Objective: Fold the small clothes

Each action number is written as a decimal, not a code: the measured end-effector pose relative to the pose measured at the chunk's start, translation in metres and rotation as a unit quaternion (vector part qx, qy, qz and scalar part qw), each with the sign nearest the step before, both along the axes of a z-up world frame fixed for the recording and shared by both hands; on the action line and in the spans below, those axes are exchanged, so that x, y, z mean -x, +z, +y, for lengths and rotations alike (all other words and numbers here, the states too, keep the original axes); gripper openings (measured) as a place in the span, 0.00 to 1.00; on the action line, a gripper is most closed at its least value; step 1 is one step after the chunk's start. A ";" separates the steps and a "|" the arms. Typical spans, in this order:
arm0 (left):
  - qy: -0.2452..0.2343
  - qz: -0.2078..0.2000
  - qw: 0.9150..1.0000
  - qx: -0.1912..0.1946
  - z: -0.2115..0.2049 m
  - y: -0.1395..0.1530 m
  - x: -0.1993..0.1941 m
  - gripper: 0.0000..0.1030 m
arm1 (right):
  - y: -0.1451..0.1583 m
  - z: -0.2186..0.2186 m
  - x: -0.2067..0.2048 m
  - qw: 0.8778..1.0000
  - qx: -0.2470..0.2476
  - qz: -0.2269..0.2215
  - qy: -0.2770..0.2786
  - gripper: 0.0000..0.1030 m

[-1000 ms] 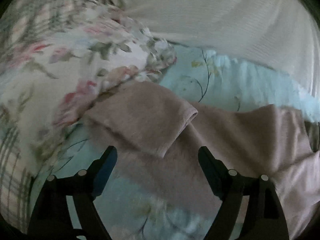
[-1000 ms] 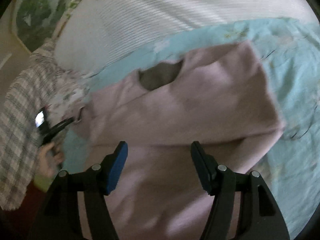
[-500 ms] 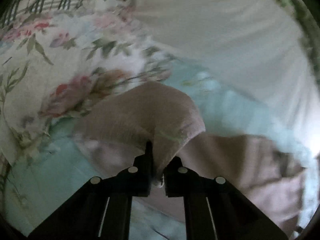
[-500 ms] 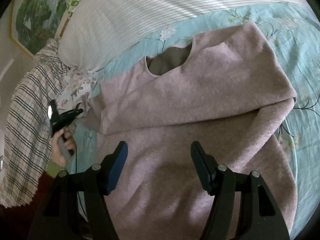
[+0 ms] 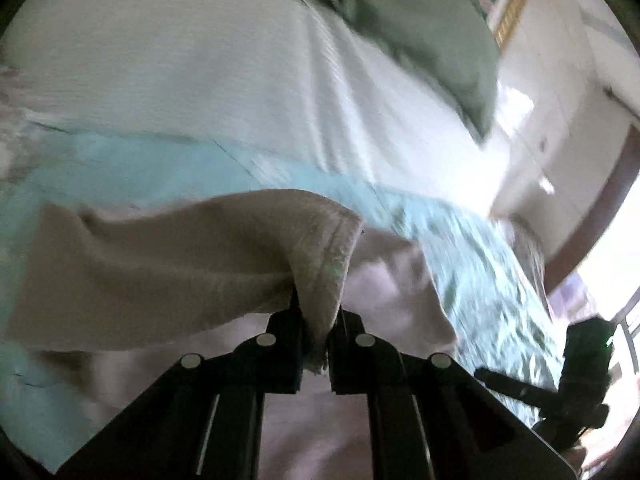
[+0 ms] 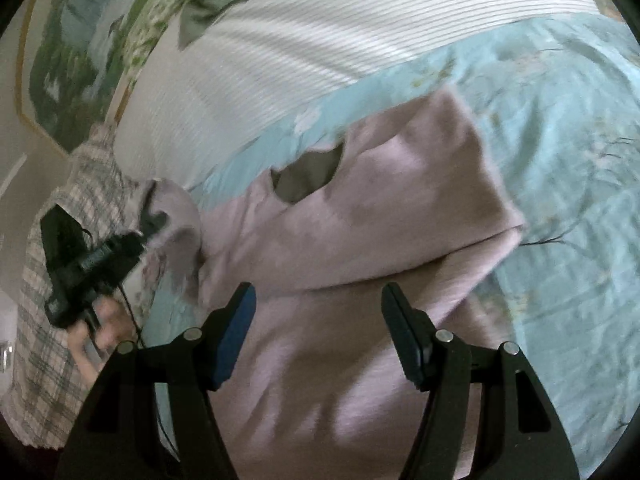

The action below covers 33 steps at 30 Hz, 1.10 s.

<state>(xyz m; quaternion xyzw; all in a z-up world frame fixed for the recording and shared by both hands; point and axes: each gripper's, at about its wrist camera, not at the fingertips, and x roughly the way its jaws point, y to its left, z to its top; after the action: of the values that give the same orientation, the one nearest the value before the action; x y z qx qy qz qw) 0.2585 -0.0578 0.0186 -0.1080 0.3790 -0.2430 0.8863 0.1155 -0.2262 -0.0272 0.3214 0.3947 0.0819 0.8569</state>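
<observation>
Nearest the left wrist camera, the left gripper was pinched tight on the cuff of a soft, dusty-pink knitted sweater sleeve, the hem bunched between its two black fingers; the sleeve rose in a raised arc from the bed, which suggested it was being carried inward over the body of the garment to make a sleeve fold; seen from the right wrist camera, that same gripper sat at the garment's left edge with the person's hand wrapped around its handle. The right gripper hung with its fingers spread wide and nothing between them, poised low over the lower body of the pink knitted sweater, probably ready to pin or smooth the cloth while the other side moved; whether its pads touched the fabric could not be told. The sweater lay spread on a pale turquoise bedsheet printed with branches, neckline pointing away, its right sleeve already folded across the chest, so roughly half of the sleeve work looked done. Beyond lay a white ribbed blanket; a checked cloth was heaped at the left; farther off, an olive-green cushion rested against the wall.
</observation>
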 end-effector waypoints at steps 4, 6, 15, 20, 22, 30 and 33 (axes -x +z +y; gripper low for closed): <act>-0.025 0.033 0.999 -0.026 -0.056 -0.048 -0.018 0.07 | -0.006 -0.028 0.003 0.999 -0.026 0.004 -0.034 0.64; -0.028 0.049 0.997 -0.046 -0.076 -0.071 -0.031 0.07 | -0.008 -0.037 0.002 0.999 -0.031 0.007 -0.043 0.64; -0.035 0.069 0.995 -0.056 -0.063 -0.098 -0.014 0.53 | -0.021 -0.040 -0.032 0.999 -0.029 0.027 -0.038 0.64; 0.024 0.029 0.996 -0.085 -0.004 -0.077 0.019 0.69 | -0.033 -0.019 -0.062 0.999 -0.031 0.042 -0.006 0.64; 0.074 0.018 0.993 -0.092 0.035 -0.073 0.027 0.70 | -0.037 -0.009 -0.074 0.999 -0.027 0.045 0.005 0.64; 0.234 0.049 0.964 -0.115 0.166 -0.092 0.026 0.70 | -0.068 0.019 -0.115 0.996 0.028 0.079 0.018 0.64; 0.261 0.070 0.957 -0.106 0.187 -0.107 0.015 0.70 | -0.078 0.024 -0.124 0.995 0.031 0.089 0.022 0.64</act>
<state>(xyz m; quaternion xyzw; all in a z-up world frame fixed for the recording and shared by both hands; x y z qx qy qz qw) 0.2434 0.1297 -0.0887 -0.1251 0.4227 0.0465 0.8964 0.2399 -0.2026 -0.1053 0.2919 0.4788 0.0596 0.8259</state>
